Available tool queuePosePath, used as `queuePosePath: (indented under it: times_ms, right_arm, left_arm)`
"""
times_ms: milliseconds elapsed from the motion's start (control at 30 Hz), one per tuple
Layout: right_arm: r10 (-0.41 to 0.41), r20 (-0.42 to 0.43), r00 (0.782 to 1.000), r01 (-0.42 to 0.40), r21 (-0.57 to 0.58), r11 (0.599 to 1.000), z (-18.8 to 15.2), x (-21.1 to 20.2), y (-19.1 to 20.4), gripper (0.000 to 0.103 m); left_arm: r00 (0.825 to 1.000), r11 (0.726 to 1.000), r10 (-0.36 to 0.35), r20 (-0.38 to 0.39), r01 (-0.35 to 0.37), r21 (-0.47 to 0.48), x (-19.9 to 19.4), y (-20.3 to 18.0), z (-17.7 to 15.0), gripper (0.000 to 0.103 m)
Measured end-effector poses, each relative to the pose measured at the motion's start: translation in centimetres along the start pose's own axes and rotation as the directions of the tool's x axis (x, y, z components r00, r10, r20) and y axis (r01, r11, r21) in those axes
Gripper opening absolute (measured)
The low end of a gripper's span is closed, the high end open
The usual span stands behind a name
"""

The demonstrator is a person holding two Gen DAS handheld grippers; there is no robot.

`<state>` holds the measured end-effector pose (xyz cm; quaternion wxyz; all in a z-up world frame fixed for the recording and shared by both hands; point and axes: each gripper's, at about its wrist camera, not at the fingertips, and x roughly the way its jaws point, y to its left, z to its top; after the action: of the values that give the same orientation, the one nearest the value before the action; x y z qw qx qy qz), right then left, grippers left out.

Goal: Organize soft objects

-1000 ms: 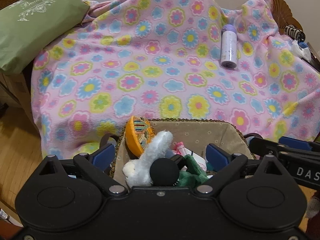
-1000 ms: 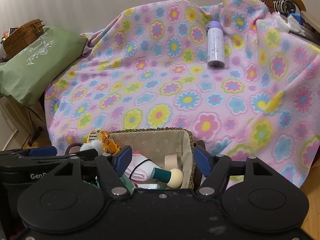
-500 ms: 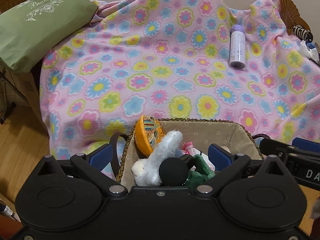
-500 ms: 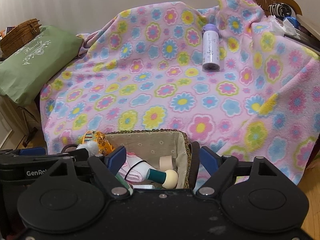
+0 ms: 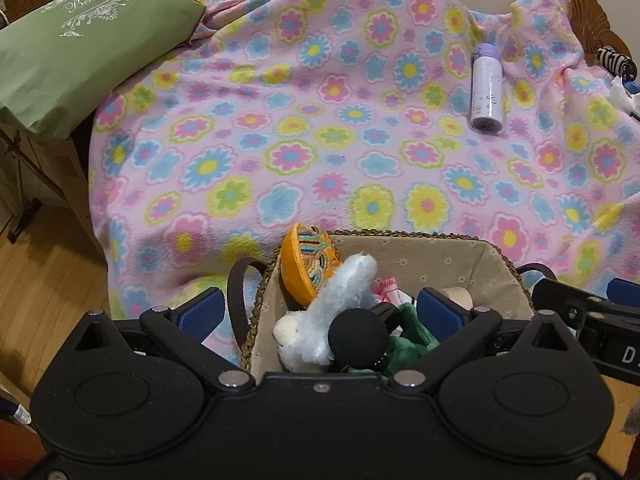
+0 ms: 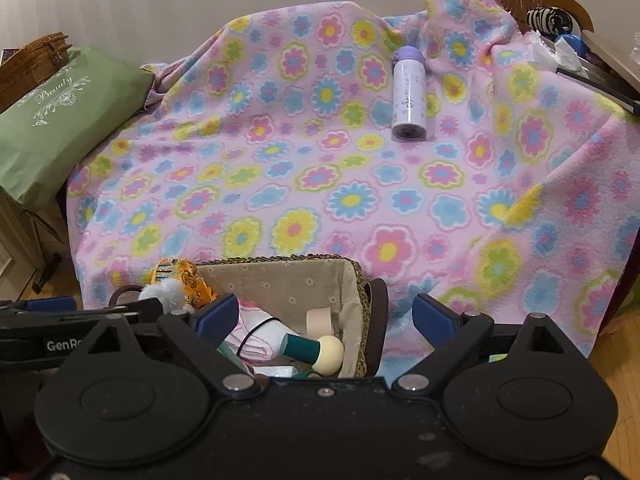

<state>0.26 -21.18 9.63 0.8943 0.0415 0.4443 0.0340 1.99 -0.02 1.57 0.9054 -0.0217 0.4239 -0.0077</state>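
both grippers hanging over the lined basket (image 5: 452, 256) at the blanket (image 5: 320, 140) edge. left gripper (image 5: 320, 312) gaping wide, gripping nothing. right gripper (image 6: 326, 314) jaws just been opening, nothing pinched btwn them. white plush (image 5: 332, 312), orange toy (image 5: 306, 264) & green-handled item (image 6: 310, 350) sitting inside basket.
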Motion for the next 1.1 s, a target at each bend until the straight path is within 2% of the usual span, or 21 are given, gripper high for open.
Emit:
queuePosePath:
  times_ms: [333,1100]
  right_arm:
    - [-0.012,-0.024,1.0,0.012,0.011,1.0,-0.19,0.25,-0.22,0.095]
    - [-0.013,-0.03,0.999,0.013,0.01,1.0,-0.32,0.31,-0.14,0.095]
  left_arm:
    - [0.999,0.999,0.037,-0.012,-0.037,0.003,0.03,-0.21,-0.23,0.099]
    - [0.999,1.0,0.021,-0.03,-0.021,0.001,0.2,-0.2,-0.27,0.099]
